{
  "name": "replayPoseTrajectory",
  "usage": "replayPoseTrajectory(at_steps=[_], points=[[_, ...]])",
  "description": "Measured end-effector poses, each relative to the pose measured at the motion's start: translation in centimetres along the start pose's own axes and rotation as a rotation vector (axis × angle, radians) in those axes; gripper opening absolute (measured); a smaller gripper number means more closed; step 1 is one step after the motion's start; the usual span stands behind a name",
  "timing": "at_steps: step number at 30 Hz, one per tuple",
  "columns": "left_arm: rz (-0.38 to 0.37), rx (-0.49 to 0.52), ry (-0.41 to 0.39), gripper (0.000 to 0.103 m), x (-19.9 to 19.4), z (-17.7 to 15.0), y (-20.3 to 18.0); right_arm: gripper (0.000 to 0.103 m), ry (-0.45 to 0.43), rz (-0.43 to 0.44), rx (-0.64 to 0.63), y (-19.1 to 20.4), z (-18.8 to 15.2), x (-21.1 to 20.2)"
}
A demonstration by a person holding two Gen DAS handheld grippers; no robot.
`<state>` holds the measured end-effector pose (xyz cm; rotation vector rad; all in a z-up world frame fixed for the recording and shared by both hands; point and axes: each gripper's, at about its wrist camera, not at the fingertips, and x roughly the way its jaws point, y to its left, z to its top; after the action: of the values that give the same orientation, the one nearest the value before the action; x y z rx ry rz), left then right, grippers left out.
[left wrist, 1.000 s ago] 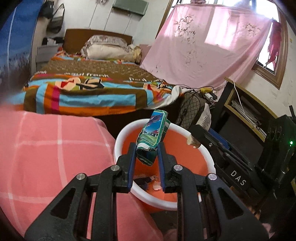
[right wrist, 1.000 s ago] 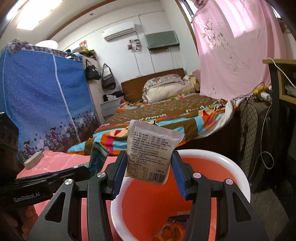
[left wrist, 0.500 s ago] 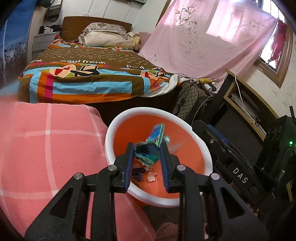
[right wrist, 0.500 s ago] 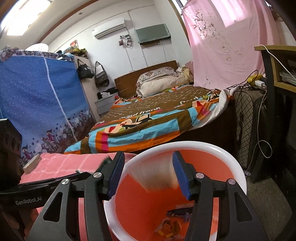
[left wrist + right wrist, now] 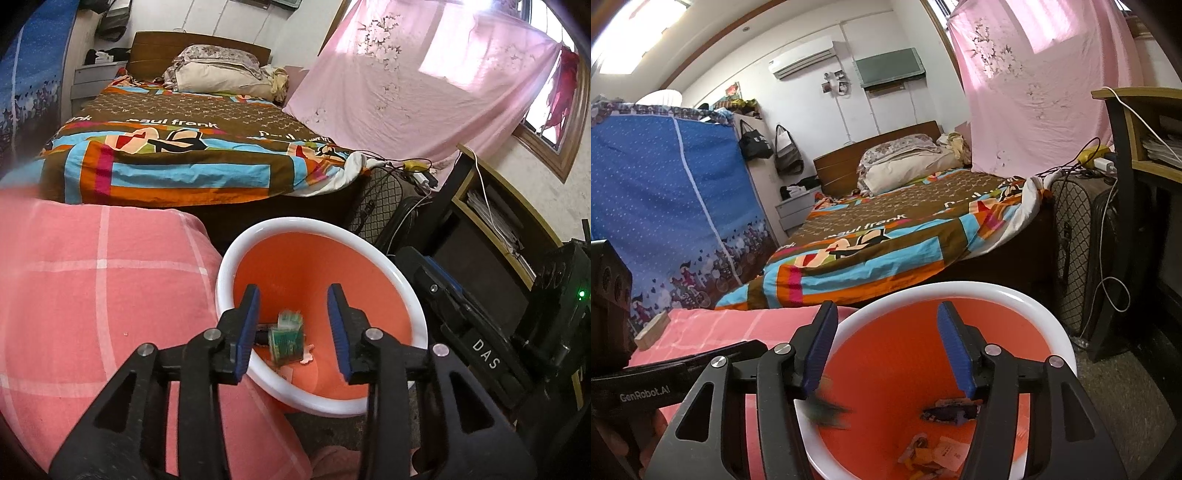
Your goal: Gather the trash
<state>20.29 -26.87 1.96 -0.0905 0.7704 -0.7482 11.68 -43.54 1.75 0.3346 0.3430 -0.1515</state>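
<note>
Tumbling green packet below left gripper

A green packet inside the bin is motion-blurred; the bin's near rim is cut off by the right wrist view's bottom edge.

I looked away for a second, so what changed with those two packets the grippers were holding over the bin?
Both were let go. The left gripper, its jaws opening, dropped the green carton into the orange bin. The right gripper, jaws also opening, released its white packet, which has fallen from between them. Bin, pink blanket and bed stayed put.
</note>
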Motion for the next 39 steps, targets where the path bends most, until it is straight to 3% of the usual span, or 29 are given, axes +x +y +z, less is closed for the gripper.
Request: replayPoseTrajectory(at_steps=[7, 17, 21, 25, 27, 33, 39], points=[[0.029, -0.008, -0.050, 0.051, -0.8, -0.1, 0.4, 0.059, -0.009, -0.007, 0.005, -0.2, 0.1, -0.2], [0.106, -0.013, -0.128, 0.078, -2.3, 0.0, 1.4, 0.063, -0.017, -0.012, 0.002, -0.2, 0.2, -0.2], [0.156, -0.020, -0.162, 0.088, -3.0, -0.1, 2.0, 0.076, -0.022, -0.013, 0.002, -0.2, 0.2, -0.3], [0.193, -0.013, -0.189, 0.094, -3.6, -0.2, 2.4, 0.078, -0.029, -0.012, -0.002, 0.0, 0.5, -0.4], [0.210, -0.015, -0.219, 0.103, -4.2, -0.4, 2.5, 0.081, -0.031, -0.018, -0.008, 0.2, 0.5, -0.4], [0.266, -0.018, -0.289, 0.103, -5.9, -1.1, 3.2, 0.101, -0.057, -0.030, -0.054, 1.4, 0.4, -0.9], [0.313, -0.034, -0.335, 0.103, -8.4, -2.2, 4.4, 0.103, -0.083, -0.003, -0.105, 3.2, 0.1, -1.8]])
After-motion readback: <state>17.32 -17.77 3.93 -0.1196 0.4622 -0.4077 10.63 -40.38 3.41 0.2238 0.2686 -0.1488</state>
